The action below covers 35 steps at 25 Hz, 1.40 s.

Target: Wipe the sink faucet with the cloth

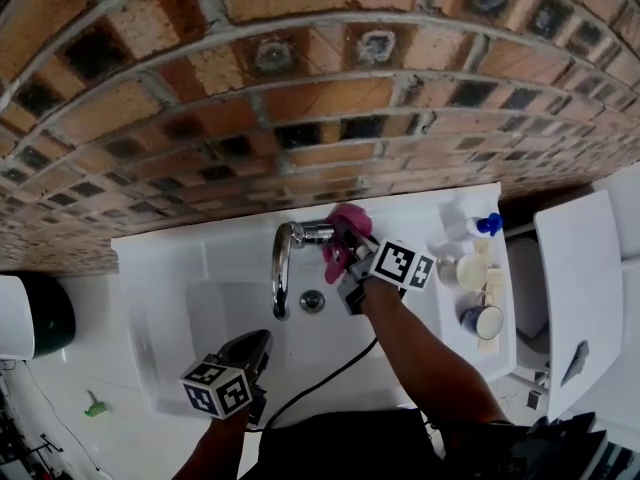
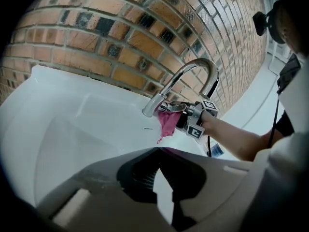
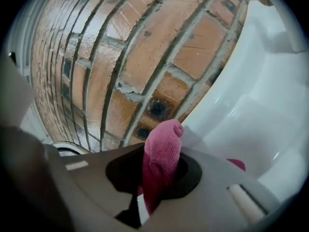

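Head view: right tongs (image 1: 347, 255) reach forward, clamping cloth (image 1: 346, 228) against faucet (image 1: 281, 268).

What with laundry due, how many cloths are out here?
1: the pink cloth, clamped in the right gripper at the faucet. Others may lie out of view.

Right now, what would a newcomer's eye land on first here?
The bright pink cloth stands out, pinched in the right gripper and held against the curved metal faucet at the back of the white sink. Behind it rises a wall of orange and dark bricks. The left gripper hangs empty over the sink's near side.
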### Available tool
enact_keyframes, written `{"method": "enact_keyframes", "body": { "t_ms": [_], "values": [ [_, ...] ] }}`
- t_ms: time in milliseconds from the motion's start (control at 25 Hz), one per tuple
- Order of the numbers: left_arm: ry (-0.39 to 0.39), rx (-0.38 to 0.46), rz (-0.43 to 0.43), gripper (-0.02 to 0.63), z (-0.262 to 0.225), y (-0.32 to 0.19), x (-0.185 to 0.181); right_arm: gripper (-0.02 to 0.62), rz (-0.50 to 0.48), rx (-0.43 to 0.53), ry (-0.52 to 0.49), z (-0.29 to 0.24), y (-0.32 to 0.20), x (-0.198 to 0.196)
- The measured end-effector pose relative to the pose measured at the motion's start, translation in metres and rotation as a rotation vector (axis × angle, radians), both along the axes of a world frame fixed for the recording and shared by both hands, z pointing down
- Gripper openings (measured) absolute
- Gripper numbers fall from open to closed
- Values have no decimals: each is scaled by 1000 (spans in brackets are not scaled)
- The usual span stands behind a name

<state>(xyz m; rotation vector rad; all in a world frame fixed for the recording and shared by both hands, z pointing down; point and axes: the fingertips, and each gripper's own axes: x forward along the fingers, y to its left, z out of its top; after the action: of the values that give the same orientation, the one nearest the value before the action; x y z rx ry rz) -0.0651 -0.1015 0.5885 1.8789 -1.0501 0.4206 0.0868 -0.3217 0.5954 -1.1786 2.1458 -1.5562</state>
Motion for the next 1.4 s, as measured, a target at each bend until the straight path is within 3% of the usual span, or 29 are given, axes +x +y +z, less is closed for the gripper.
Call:
{"method": "enact_keyframes", "body": {
  "t_ms": [120, 280, 960, 1400],
  "values": [
    [6, 1, 4, 5, 2, -4, -1, 51, 35, -27, -44, -2, -1, -1],
    [18, 5, 12, 5, 1, -4, 1, 51, 46, -21, 9, -7, 4, -1],
    [40, 66, 28, 5, -18, 26, -4, 51, 35, 98, 14, -57, 37, -11],
    [36, 117, 28, 5, -33, 51, -21, 51, -31, 181, 47, -79, 66, -28]
  ]
}}
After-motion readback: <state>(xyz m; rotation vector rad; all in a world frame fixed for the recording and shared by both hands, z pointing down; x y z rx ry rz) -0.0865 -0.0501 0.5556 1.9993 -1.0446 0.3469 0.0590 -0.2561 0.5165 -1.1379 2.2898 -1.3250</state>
